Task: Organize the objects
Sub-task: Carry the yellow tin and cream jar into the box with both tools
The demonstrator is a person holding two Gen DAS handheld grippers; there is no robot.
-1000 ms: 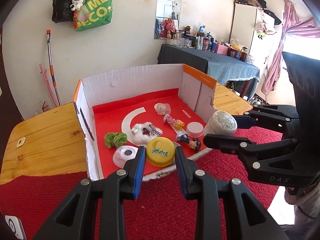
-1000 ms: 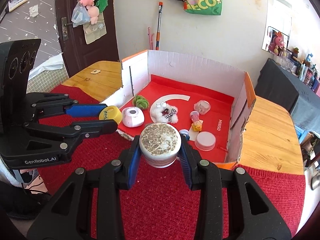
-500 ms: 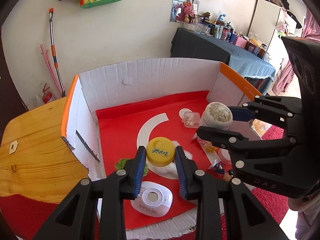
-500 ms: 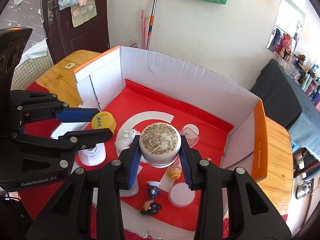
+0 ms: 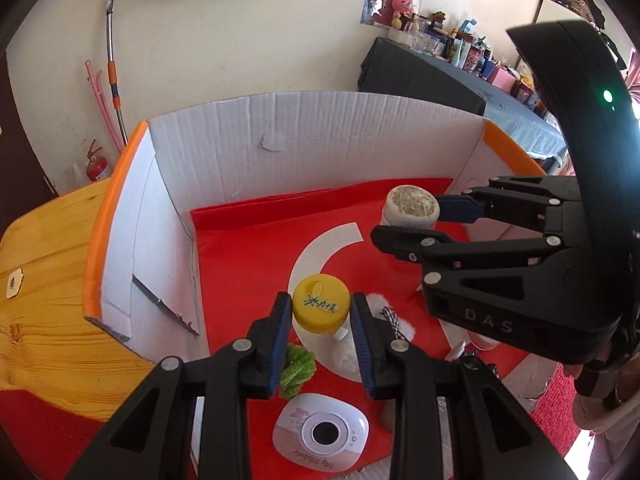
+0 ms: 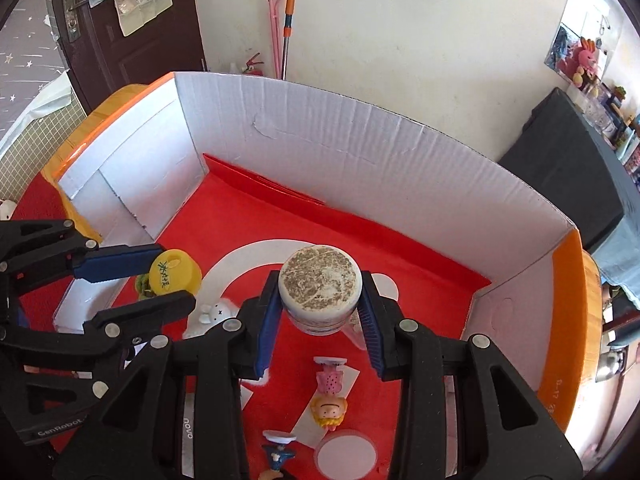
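Note:
My left gripper (image 5: 320, 312) is shut on a yellow-lidded jar (image 5: 321, 308), held above the red floor of a cardboard box (image 5: 256, 148). My right gripper (image 6: 318, 308) is shut on a white jar with a speckled lid (image 6: 320, 284), over the box's middle. In the left wrist view that white jar (image 5: 412, 210) hangs near the far right corner, in the right gripper (image 5: 416, 222). From the right wrist view the yellow jar (image 6: 172, 276) sits at the left between the left gripper's fingers (image 6: 116, 266).
On the box floor lie a white toy camera (image 5: 320, 436), a green fuzzy piece (image 5: 296, 368), a white plush (image 6: 212, 314), a pink and yellow figurine (image 6: 330, 396), a dark figurine (image 6: 278, 456) and a white round lid (image 6: 346, 456). The box stands on a wooden table (image 5: 44, 280) with red cloth.
Both grippers have carried their jars forward from over the red cloth to over the box, a little lower. The box walls loom larger and the floor items now lie beneath the fingers.

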